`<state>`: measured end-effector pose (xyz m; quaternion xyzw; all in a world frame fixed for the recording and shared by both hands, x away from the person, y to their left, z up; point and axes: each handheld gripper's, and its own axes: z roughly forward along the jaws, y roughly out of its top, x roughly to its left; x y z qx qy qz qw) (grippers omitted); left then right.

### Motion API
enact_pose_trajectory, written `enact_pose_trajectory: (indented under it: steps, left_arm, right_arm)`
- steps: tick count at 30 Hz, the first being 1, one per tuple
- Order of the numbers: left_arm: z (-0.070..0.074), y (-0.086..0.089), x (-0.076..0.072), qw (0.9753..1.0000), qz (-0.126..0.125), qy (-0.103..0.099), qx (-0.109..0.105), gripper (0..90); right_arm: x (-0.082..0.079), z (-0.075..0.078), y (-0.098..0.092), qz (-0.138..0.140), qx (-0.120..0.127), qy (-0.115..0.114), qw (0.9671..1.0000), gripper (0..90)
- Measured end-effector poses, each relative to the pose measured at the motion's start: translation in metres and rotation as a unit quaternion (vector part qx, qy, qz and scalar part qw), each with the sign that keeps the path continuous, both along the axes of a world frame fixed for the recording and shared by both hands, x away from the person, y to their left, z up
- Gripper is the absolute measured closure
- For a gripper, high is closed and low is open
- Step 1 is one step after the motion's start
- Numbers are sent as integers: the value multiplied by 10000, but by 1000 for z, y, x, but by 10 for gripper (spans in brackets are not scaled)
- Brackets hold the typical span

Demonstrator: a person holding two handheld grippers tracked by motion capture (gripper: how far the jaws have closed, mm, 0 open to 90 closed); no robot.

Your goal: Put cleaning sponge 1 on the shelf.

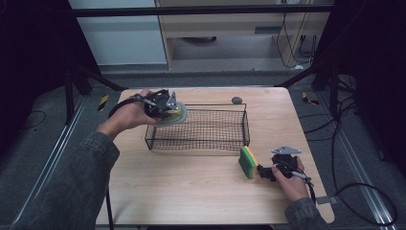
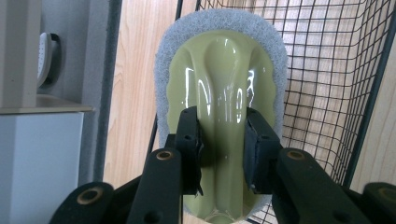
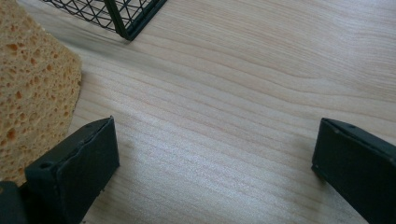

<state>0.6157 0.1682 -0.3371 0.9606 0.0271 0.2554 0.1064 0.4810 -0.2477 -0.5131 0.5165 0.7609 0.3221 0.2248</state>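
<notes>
**Scrubber pinched at the basket's corner, sponge left by an open claw**

We saw the left claw (image 2: 223,140) pinching the raised ridge of a pale green scrubber (image 2: 219,84) with a grey scouring pad around its rim. In the high view the left claw (image 1: 165,106) held it in the air at the far left corner of the black wire basket (image 1: 230,141), which sat in the middle of the wooden counter (image 1: 191,187). Near the counter's right edge, the right claw (image 1: 262,171) lay low by a yellow and green sponge (image 1: 248,162) standing on its edge just in front of the basket's near right corner. In the right gripper view the right claw (image 3: 215,154) was spread wide over bare wood, and the sponge (image 3: 32,88) stood beside one jaw, not between the two. A small grey object (image 1: 236,100) lay near the counter's far edge behind the basket.
</notes>
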Motion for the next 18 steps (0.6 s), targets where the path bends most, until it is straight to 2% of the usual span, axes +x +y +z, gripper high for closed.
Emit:
enact_pose_trajectory:
  steps: [18]
  left_arm:
    - [-18,0,0,9997,-64,185,108,704]
  right_arm:
    - [0,0,0,0,1,-2,10000,7]
